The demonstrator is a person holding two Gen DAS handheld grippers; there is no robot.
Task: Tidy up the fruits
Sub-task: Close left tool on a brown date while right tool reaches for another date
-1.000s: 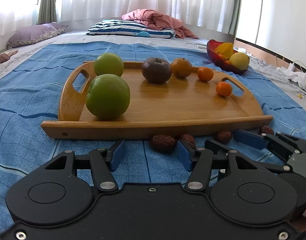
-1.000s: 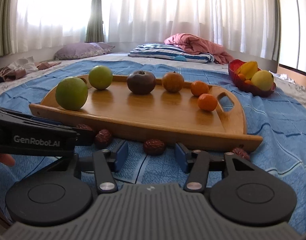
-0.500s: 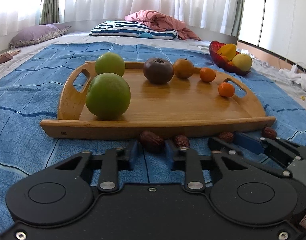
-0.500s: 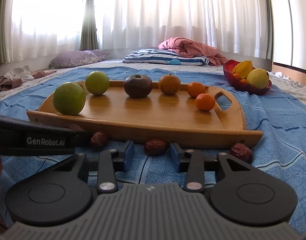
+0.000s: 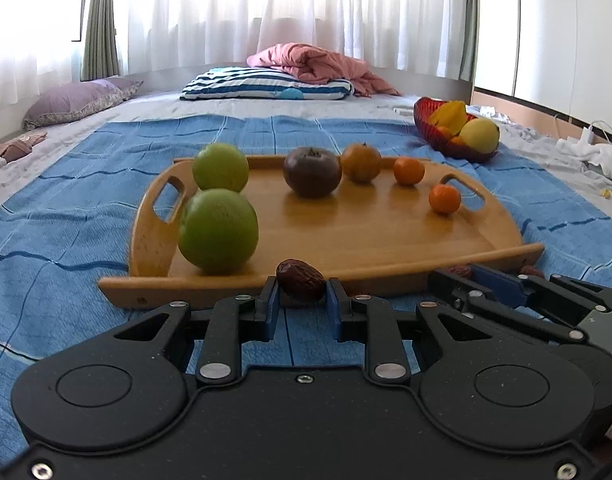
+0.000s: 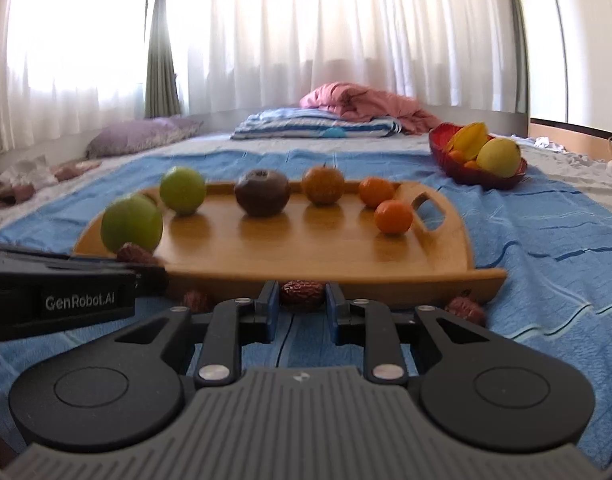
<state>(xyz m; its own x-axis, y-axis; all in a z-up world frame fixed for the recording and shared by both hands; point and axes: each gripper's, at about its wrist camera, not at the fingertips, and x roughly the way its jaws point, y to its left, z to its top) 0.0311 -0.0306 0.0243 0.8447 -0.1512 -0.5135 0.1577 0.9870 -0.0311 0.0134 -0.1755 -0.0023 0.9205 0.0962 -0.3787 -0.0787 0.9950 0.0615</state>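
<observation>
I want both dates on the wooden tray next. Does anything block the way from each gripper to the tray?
Only the tray's raised front rim. The left gripper and right gripper, whose jaws are closing, each hold a date just in front of it. The board behind the rim looks bare.

We look low across the bed from just in front of the wooden tray [image 5: 406,236], both views facing the curtained window. Our left view sits nearer the tray's left handle, our right view further right; both share the tray [image 6: 446,256].
</observation>
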